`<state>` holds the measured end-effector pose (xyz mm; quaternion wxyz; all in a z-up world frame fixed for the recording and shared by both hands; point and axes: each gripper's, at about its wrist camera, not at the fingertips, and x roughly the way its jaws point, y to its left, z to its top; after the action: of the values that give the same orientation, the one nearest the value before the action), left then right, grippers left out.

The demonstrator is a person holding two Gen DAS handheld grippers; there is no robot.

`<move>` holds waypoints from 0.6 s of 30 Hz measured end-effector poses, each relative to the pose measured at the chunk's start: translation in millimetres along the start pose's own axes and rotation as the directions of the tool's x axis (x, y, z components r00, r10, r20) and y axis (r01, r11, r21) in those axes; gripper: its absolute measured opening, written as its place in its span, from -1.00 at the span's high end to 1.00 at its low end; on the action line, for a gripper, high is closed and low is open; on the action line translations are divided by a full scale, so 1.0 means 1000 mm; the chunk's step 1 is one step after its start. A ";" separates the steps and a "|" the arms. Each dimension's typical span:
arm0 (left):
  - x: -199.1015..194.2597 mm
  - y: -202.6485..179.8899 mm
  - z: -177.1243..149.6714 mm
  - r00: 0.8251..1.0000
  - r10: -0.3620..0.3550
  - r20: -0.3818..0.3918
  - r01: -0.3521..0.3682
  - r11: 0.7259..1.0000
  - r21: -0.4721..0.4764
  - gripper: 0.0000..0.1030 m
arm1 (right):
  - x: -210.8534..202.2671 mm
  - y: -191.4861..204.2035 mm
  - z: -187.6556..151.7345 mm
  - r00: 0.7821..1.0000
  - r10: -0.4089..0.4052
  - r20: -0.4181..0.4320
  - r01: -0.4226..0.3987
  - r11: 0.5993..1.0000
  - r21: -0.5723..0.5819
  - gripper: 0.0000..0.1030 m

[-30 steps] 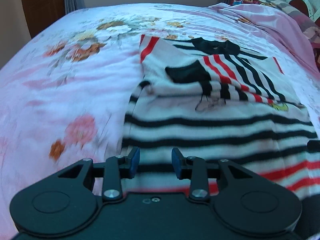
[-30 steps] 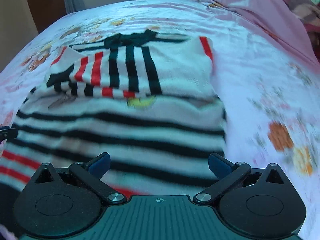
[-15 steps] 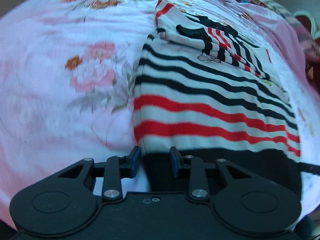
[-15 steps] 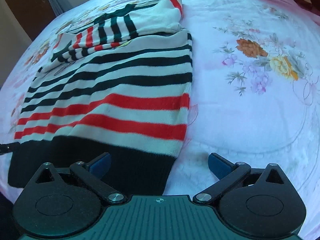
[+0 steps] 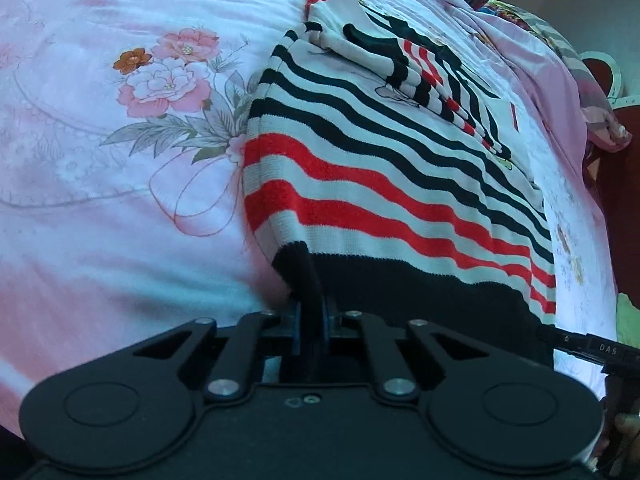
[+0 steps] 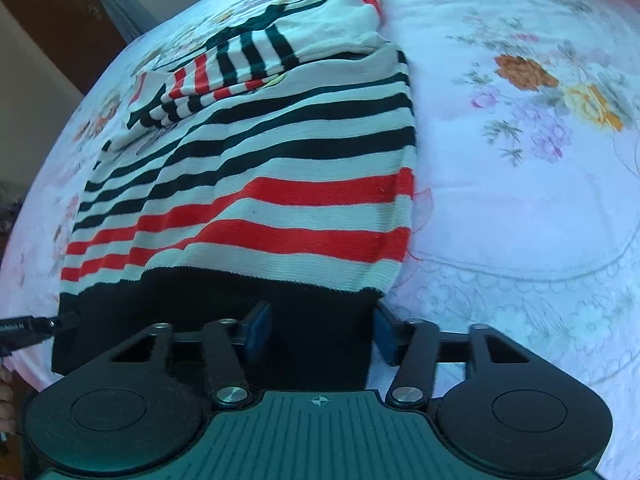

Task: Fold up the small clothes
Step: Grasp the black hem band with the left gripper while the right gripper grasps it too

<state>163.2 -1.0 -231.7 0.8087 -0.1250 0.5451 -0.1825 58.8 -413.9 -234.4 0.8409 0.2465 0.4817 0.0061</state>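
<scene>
A small sweater [image 5: 380, 184] with black, red and white stripes lies flat on the floral pink bedsheet [image 5: 100, 160], its sleeves [image 5: 420, 68] folded across the chest. My left gripper [image 5: 310, 320] is shut on the left corner of the black hem, which bunches up between its pads. In the right wrist view the same sweater [image 6: 280, 184] stretches away from my right gripper [image 6: 322, 332]. Its jaws are closing, with the hem's right corner lying flat between the blue pads [image 6: 258, 326]. Each gripper's tip shows at the edge of the other's view.
A pink quilt and patterned pillows [image 5: 560, 64] are heaped at the bed's far right. A brown door [image 6: 52, 20] stands beyond the far left corner. Bare sheet [image 6: 520, 200] spreads to the right of the sweater. A hand [image 5: 628, 428] shows at the frame edge.
Both grippers dropped back from over the sweater's middle to its near black hem. The left jaws shut on the hem's corner. The right jaws narrowed from wide open around the other corner.
</scene>
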 end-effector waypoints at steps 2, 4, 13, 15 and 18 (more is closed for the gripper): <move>0.002 -0.004 -0.002 1.000 0.024 0.001 -0.024 0.999 0.036 0.79 | -0.003 -0.007 -0.001 1.000 -0.012 0.002 0.012 1.000 0.028 0.00; 0.005 -0.008 -0.001 0.999 0.034 -0.007 -0.034 0.998 0.060 0.77 | -0.003 -0.010 -0.002 1.000 -0.008 -0.001 0.008 0.999 0.035 0.00; 0.003 -0.010 0.004 1.000 -0.004 -0.002 0.004 0.999 0.044 0.90 | -0.003 0.004 -0.005 0.999 0.031 -0.011 -0.030 0.999 0.016 0.90; 0.000 -0.013 0.002 1.000 -0.007 0.012 0.007 0.999 0.044 0.90 | -0.006 0.005 -0.006 0.999 0.035 0.006 -0.035 0.999 0.027 0.90; -0.008 -0.015 0.005 0.999 -0.043 0.034 0.042 0.999 0.023 0.91 | -0.010 0.005 -0.008 0.999 0.047 0.015 -0.048 0.998 0.044 0.90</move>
<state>162.5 -10.9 -217.7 0.8152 -0.1304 0.5263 -0.2035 48.1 -408.9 -227.5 0.8383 0.2764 0.4698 0.0139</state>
